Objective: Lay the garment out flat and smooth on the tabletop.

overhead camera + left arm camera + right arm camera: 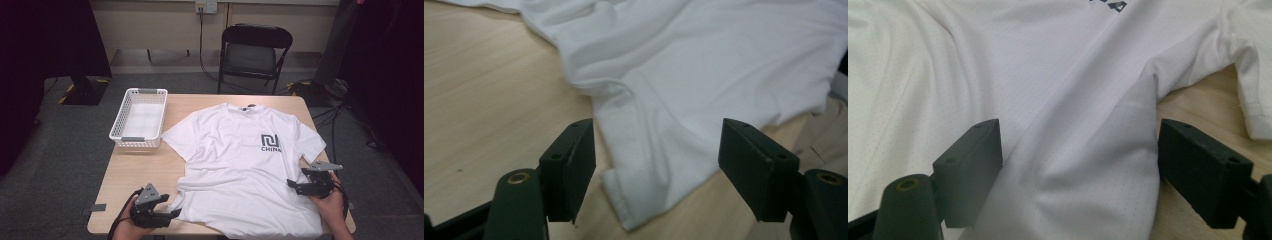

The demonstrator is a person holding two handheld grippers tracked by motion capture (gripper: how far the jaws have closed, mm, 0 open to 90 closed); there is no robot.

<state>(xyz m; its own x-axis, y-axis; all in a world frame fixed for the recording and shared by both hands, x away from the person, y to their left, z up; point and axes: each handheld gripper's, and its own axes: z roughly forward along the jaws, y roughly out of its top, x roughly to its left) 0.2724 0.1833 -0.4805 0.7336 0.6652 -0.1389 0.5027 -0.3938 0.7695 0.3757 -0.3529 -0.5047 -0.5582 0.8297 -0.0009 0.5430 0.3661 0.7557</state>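
A white T-shirt (245, 165) lies spread face-up on the desk (135, 172) before me, collar at the far side and hem toward me, as I bring a gripper to each of its lower sides. My left gripper (167, 210) rests low on the desk with its jaws apart, and the shirt's bottom corner (634, 200) sits between them in the left gripper view, a rumpled fold of cloth just ahead. My right gripper (295, 184) is likewise open, straddling a raised ridge of fabric (1083, 175) at the shirt's side seam, with the short sleeve (1248, 85) ahead and to its right and bare desk showing beyond that jaw. Neither gripper has closed on anything. Placing one gripper at each edge reads, in my judgement, as a setup for pinching both sides at once, so the shirt can be lifted or folded evenly without dragging askew. An empty white basket (140, 117) stands well ahead of my left gripper, just beside the shirt's sleeve, perhaps waiting to receive the garment. A black folding chair (252, 52) stands beyond the desk.
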